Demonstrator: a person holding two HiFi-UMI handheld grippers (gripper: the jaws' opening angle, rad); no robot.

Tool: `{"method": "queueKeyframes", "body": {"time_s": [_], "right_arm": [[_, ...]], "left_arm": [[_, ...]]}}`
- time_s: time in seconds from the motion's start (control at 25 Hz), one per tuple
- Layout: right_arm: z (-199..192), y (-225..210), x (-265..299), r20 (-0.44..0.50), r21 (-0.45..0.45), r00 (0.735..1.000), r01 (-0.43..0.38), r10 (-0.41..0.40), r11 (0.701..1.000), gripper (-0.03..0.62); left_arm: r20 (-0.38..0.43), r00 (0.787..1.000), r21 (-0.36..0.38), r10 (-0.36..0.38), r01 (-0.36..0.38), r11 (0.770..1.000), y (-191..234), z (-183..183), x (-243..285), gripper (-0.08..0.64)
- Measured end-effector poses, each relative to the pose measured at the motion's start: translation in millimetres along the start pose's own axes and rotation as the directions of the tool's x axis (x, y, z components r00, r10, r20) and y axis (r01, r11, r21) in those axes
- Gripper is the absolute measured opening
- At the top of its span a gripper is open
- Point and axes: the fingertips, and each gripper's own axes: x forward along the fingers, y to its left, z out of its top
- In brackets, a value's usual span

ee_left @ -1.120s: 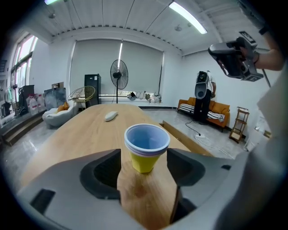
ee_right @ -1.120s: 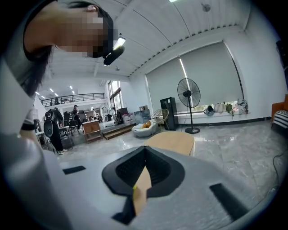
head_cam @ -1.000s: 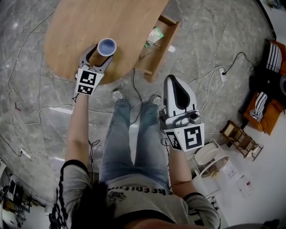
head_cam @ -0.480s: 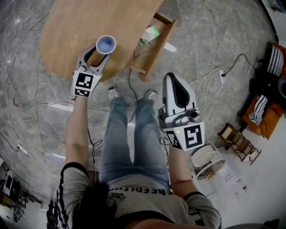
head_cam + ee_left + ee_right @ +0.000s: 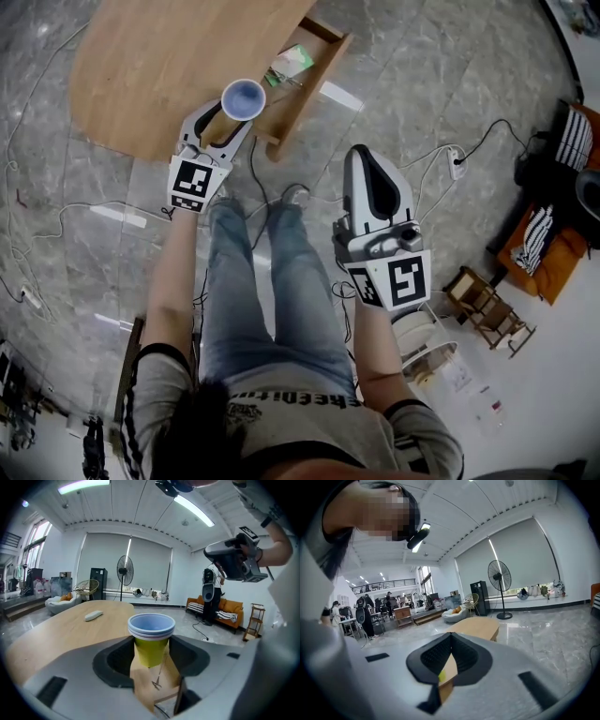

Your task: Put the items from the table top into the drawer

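While left tool (image 5: 223,122) is clasping stacked cups (image 5: 243,98) over the near table (image 5: 150,66) edge, by the open drawer (image 5: 309,84), right tool (image 5: 360,152) hanging clenched, empty.

no readable text or labels

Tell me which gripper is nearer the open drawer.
Left. The left gripper, holding the cup, hovers right beside the drawer; the right gripper hangs farther back over the floor.
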Motion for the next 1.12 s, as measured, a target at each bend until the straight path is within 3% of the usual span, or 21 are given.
{"method": "queueKeyframes", "body": {"time_s": [0.2, 0.6, 0.76, 0.96, 1.12], "right_arm": [[-3, -22, -20, 0.004, -0.004, 1.000, -0.030, 0.030, 1.000, 0.000], [-19, -60, -60, -0.003, -0.014, 0.997, -0.076, 0.076, 0.997, 0.000], [-28, -75, -68, -0.011, -0.008, 0.997, -0.082, 0.082, 0.997, 0.000], [-40, -90, -72, -0.024, 0.007, 0.996, -0.083, 0.083, 0.997, 0.000], [-48, -97, -68, -0.031, 0.015, 0.996, -0.087, 0.087, 0.996, 0.000]], "left_arm": [[0.005, 1.000, -0.016, 0.021, -0.021, 1.000, -37, -2, 13, 0.230], [-0.070, 0.985, -0.094, 0.156, -0.163, 0.982, -79, -41, 36, 0.230], [-0.115, 0.973, -0.119, 0.198, -0.212, 0.970, -82, -61, 48, 0.230], [-0.168, 0.956, -0.202, 0.239, -0.271, 0.941, -74, -77, 58, 0.230], [-0.225, 0.943, -0.181, 0.244, -0.287, 0.941, -68, -93, 66, 0.231]]}}
